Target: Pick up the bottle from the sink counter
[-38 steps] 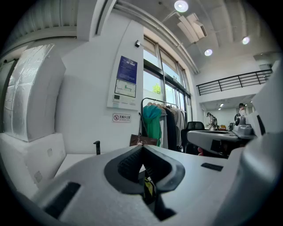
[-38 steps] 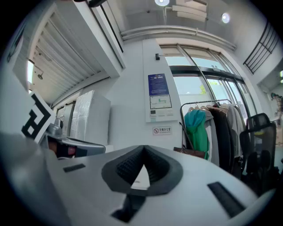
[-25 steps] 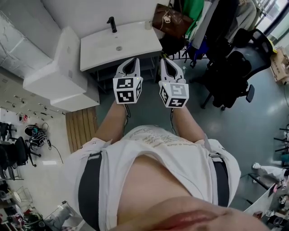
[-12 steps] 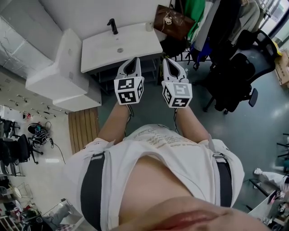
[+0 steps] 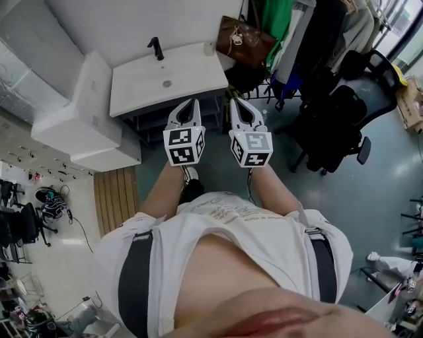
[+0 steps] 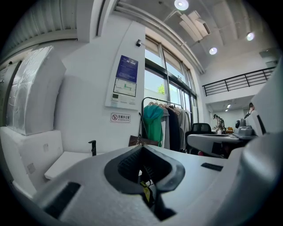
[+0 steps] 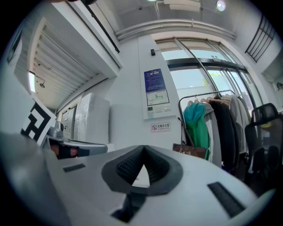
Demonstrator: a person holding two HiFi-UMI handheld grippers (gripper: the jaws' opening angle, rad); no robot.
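Observation:
The white sink counter (image 5: pixel 192 72) with a black faucet (image 5: pixel 156 47) stands ahead of me by the wall. At its back right corner stands a small pale object (image 5: pixel 209 48) that may be the bottle; it is too small to tell. My left gripper (image 5: pixel 195 102) and right gripper (image 5: pixel 232 102) are held side by side in the air in front of the counter's front edge, both shut and empty. In the left gripper view the jaws (image 6: pixel 141 146) meet at their tips, with the faucet (image 6: pixel 92 148) far beyond. The right gripper (image 7: pixel 143 146) is likewise shut.
White stepped blocks (image 5: pixel 79 112) adjoin the counter's left side. A brown bag (image 5: pixel 244 38) hangs just right of it, beside a rack with a green garment (image 5: pixel 277 20). A black office chair (image 5: pixel 330 125) stands to the right, and a wooden mat (image 5: pixel 112 191) lies on the floor at left.
The whole view has shifted as the person moved, and a shoe now shows below the left gripper. Both grippers stay side by side and shut.

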